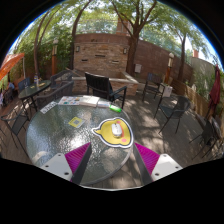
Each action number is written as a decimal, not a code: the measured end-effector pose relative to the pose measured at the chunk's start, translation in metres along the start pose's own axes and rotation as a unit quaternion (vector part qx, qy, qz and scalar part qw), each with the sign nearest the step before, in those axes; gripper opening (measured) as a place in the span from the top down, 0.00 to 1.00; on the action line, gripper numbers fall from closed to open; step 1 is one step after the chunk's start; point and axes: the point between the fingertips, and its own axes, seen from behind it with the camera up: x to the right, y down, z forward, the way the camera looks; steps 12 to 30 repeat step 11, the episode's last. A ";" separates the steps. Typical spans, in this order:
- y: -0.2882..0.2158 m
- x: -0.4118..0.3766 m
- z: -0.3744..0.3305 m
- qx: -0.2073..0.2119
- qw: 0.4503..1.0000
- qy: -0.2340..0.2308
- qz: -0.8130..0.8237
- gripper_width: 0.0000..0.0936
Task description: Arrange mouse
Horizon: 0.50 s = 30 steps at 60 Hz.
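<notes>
The mouse (117,129) lies on a yellow mouse pad (112,133) on the round glass table (60,140), just ahead of the fingers and between their lines, a little nearer to the right one. The gripper (113,157) is held wide apart; its two pink pads (78,156) stand at both sides with a clear gap, and they hold nothing and touch nothing. A small card (77,121) lies on the glass to the left of the mouse pad. Beyond the table stand a dark chair (104,88) and a brick wall (100,52).
</notes>
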 end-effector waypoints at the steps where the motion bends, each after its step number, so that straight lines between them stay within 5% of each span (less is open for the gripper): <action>1: 0.002 0.000 -0.004 0.001 1.000 0.001 -0.001 0.09; 30: 0.015 0.000 -0.026 0.000 1.000 0.008 -0.006 0.09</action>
